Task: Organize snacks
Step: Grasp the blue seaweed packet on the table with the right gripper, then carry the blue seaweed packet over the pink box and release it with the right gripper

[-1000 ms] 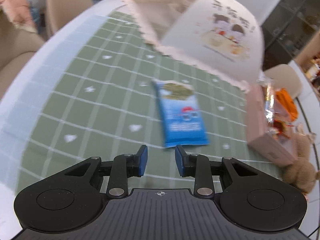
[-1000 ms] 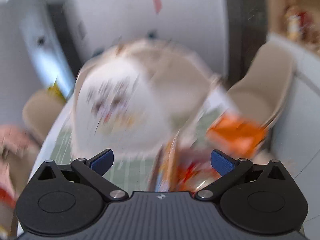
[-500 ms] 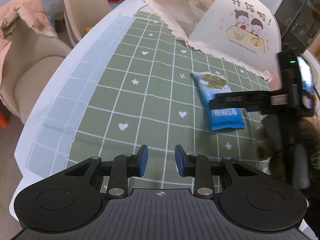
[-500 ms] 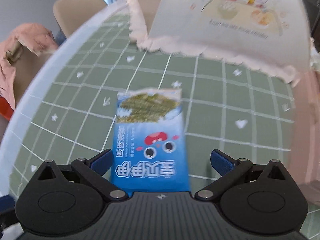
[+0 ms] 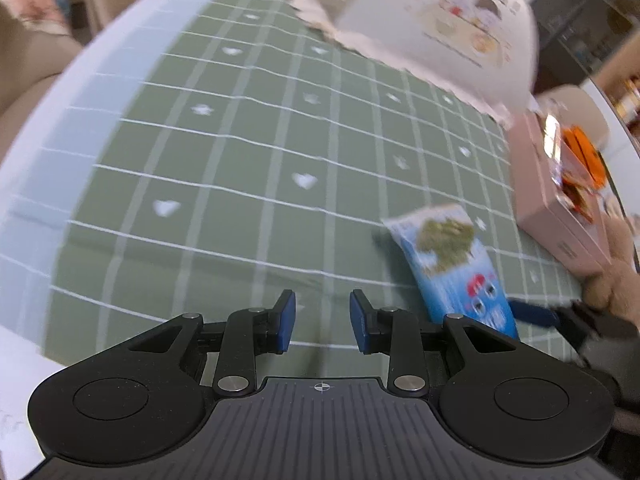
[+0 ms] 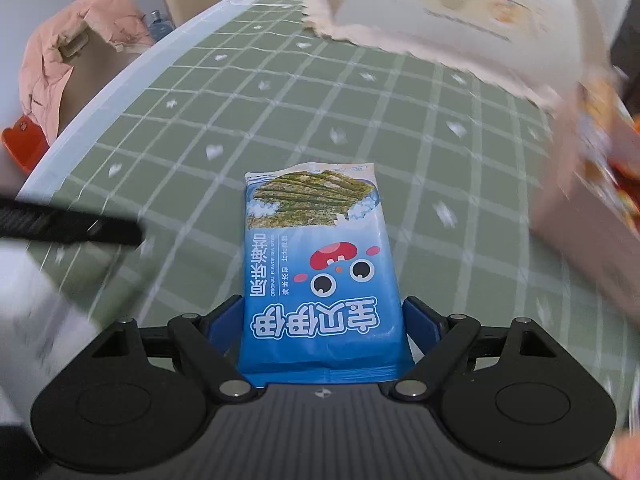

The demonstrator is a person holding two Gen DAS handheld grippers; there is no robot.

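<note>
while the left gripper [image 5: 322, 316] hangs empty over the green tablecloth [image 5: 240, 168], jaws nearly together as before, the right gripper [image 6: 324, 330] has dropped onto the blue seaweed snack packet [image 6: 320, 264]; its jaws have just been closing and now flank the packet's near end. pickup looks imminent, the pink box [image 6: 592, 216] the likely destination.

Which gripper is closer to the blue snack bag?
Right. The right gripper has the bag between its fingers, which have just been closing. The left gripper hangs beside it over bare tablecloth, holding nothing.
</note>
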